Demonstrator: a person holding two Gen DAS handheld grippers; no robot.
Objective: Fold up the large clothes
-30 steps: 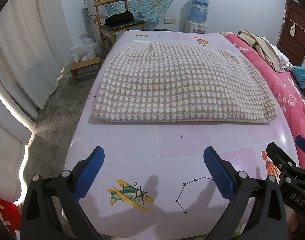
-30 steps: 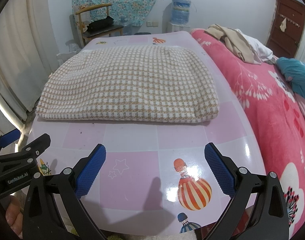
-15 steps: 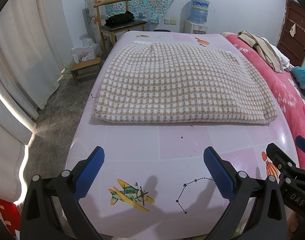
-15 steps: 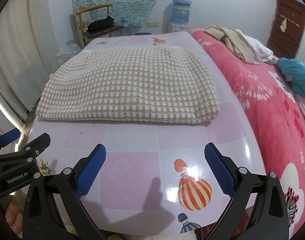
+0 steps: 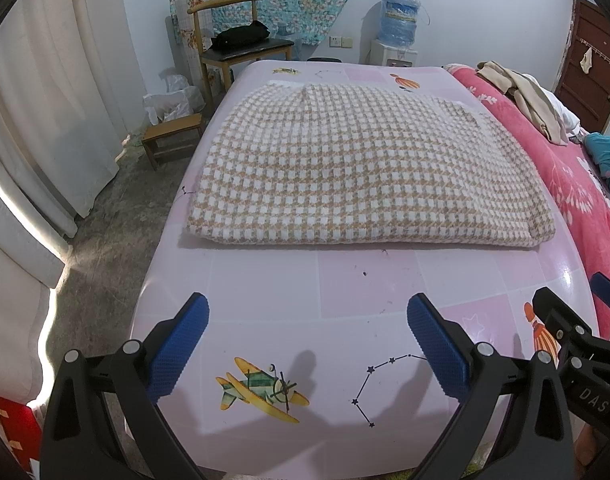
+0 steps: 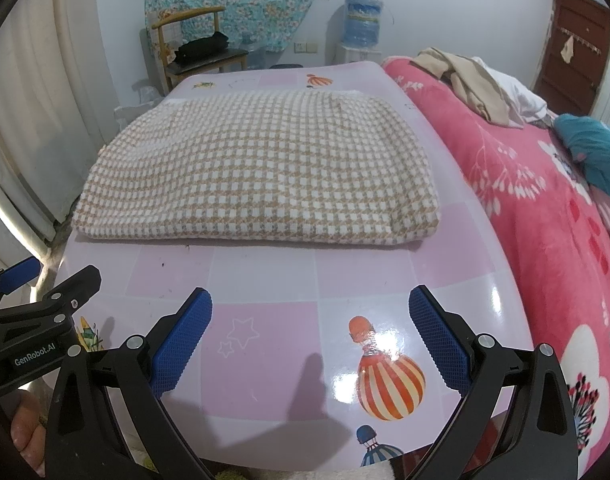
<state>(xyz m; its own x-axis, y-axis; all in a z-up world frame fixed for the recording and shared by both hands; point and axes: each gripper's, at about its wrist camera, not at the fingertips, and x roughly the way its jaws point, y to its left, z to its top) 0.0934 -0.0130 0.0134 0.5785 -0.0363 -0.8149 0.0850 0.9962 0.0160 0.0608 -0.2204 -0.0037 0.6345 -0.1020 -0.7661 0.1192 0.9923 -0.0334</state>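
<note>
A tan-and-white checked garment (image 5: 365, 168) lies folded into a thick rectangle on the pink table (image 5: 265, 300); it also shows in the right wrist view (image 6: 257, 172). My left gripper (image 5: 305, 344) is open and empty, held over the table's near edge, well short of the garment. My right gripper (image 6: 309, 340) is open and empty too, over the near edge on the right side. Each gripper shows at the edge of the other's view, the right gripper (image 5: 577, 344) and the left gripper (image 6: 33, 312).
A bed with a pink floral blanket (image 6: 545, 208) adjoins the table on the right, with beige clothes (image 6: 473, 84) and a teal item (image 6: 593, 152) on it. A wooden chair (image 5: 241, 48), a small stool (image 5: 173, 136) and white curtains (image 5: 45, 120) stand at left.
</note>
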